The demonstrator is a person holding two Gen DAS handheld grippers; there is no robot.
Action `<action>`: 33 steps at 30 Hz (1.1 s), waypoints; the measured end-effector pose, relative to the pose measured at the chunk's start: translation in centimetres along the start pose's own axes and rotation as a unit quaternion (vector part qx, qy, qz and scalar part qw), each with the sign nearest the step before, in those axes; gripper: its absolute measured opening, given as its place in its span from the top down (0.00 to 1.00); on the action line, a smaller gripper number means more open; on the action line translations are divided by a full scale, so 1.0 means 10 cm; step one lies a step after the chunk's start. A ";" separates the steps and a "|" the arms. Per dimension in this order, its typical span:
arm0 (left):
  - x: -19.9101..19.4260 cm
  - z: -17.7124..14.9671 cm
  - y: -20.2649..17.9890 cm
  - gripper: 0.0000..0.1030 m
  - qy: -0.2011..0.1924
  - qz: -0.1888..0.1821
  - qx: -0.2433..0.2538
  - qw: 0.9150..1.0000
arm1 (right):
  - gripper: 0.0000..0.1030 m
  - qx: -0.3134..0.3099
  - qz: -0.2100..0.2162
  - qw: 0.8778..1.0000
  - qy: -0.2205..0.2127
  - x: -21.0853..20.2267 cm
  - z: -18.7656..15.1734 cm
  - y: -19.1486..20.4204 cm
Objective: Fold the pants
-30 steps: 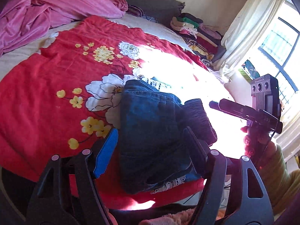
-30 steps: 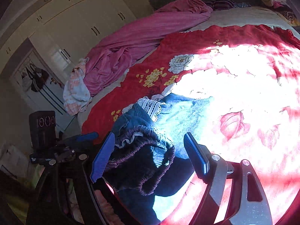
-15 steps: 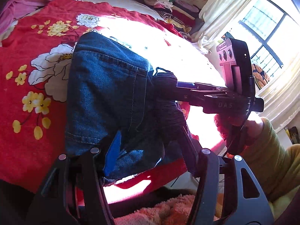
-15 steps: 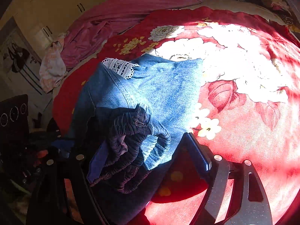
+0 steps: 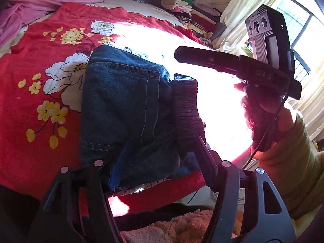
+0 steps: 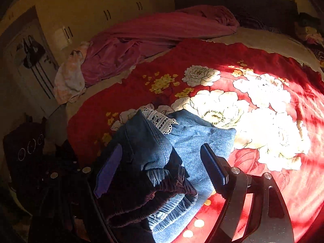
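The folded blue denim pants (image 5: 125, 109) lie on the red floral blanket (image 5: 30, 85) near the bed's front edge, with the elastic waistband (image 5: 186, 109) to their right. My left gripper (image 5: 154, 158) is open, its jaws straddling the near end of the bundle. In the right wrist view the pants (image 6: 154, 149) show a lace trim (image 6: 160, 119) and a bunched waistband (image 6: 162, 198). My right gripper (image 6: 160, 170) is open, with its jaws on either side of the bundle. It shows in the left wrist view (image 5: 222, 60) above the bright blanket.
A pink sheet (image 6: 158, 34) lies crumpled at the bed's head. A stack of folded clothes (image 5: 188, 6) sits at the far corner by the curtain (image 5: 251, 10). Wardrobe doors (image 6: 89, 16) stand behind. A fuzzy pink cloth (image 5: 182, 226) lies below the bed edge.
Both grippers drew back slightly from the folded pants after pressing in close. The right gripper rose above the bundle. The pants stay folded on the blanket.
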State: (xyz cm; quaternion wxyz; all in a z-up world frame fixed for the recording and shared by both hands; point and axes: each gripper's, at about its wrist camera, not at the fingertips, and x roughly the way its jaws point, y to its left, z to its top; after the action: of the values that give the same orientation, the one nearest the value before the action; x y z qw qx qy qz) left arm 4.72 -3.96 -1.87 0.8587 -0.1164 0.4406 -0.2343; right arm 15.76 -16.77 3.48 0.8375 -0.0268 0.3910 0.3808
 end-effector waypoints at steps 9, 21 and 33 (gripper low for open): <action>-0.03 -0.03 0.01 0.43 0.000 0.002 -0.003 1.000 | 0.75 -0.072 -0.046 0.991 0.103 0.68 0.01 0.06; -0.56 0.19 0.31 0.23 -0.070 0.037 -0.029 0.996 | 0.31 0.052 -0.050 0.997 0.009 -0.30 -0.35 -0.33; 0.15 0.32 0.66 0.22 0.008 0.013 -0.078 0.997 | 0.30 0.162 0.034 0.985 0.046 0.11 -0.80 -0.61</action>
State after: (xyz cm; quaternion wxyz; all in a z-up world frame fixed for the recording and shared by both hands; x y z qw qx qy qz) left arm 10.05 0.92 -3.72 0.8465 -0.1759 0.4655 -0.1893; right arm 15.19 -23.15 -4.34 0.7987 0.1054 0.4862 0.3386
